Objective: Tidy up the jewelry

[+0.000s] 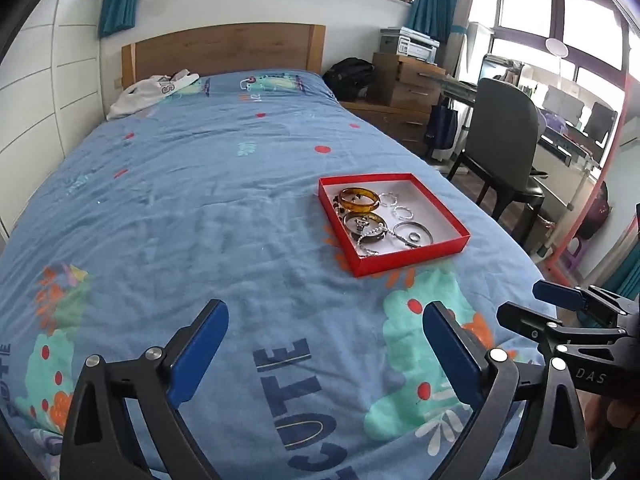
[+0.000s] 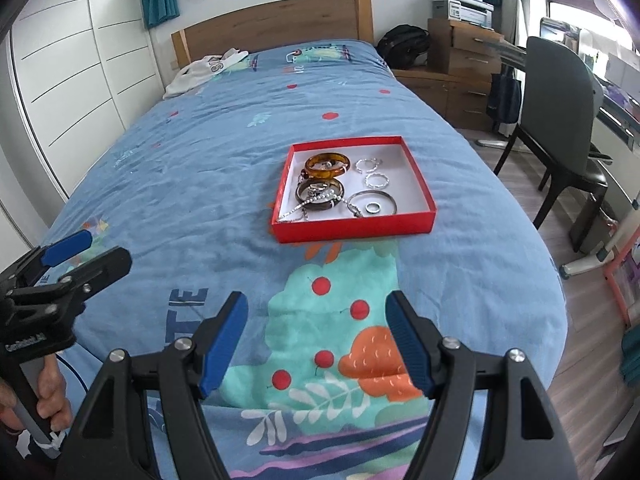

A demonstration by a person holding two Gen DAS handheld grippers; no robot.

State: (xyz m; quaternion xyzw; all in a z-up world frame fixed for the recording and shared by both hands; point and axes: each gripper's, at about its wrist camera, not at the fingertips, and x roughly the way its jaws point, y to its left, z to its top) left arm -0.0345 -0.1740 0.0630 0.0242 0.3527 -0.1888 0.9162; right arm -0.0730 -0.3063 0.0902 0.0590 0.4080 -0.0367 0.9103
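Observation:
A shallow red box (image 1: 412, 254) (image 2: 352, 228) with a white inside lies on the blue patterned bedspread (image 1: 200, 200), ahead of both grippers. In it are an amber bangle (image 1: 360, 206) (image 2: 326, 172), a dark bangle (image 2: 300, 192), a silver bangle (image 2: 372, 195) around a small ring (image 2: 374, 208), thin silver rings (image 2: 376, 180) and a silver chain (image 2: 312, 202). My left gripper (image 1: 326, 312) (image 2: 96, 250) hovers open over the bedspread, short of the box and to its left, nothing between its blue pads. My right gripper (image 2: 317, 304) (image 1: 532, 306) is open and empty, just short of the box.
A white garment (image 1: 152, 90) lies by the wooden headboard (image 1: 224, 48). White wardrobe doors (image 2: 72, 80) run along the left. Right of the bed stand a black bag (image 1: 350, 72), wooden drawers (image 1: 408, 80), a dark chair (image 1: 504, 140) and a desk. A hand (image 2: 48, 396) grips the left gripper's handle.

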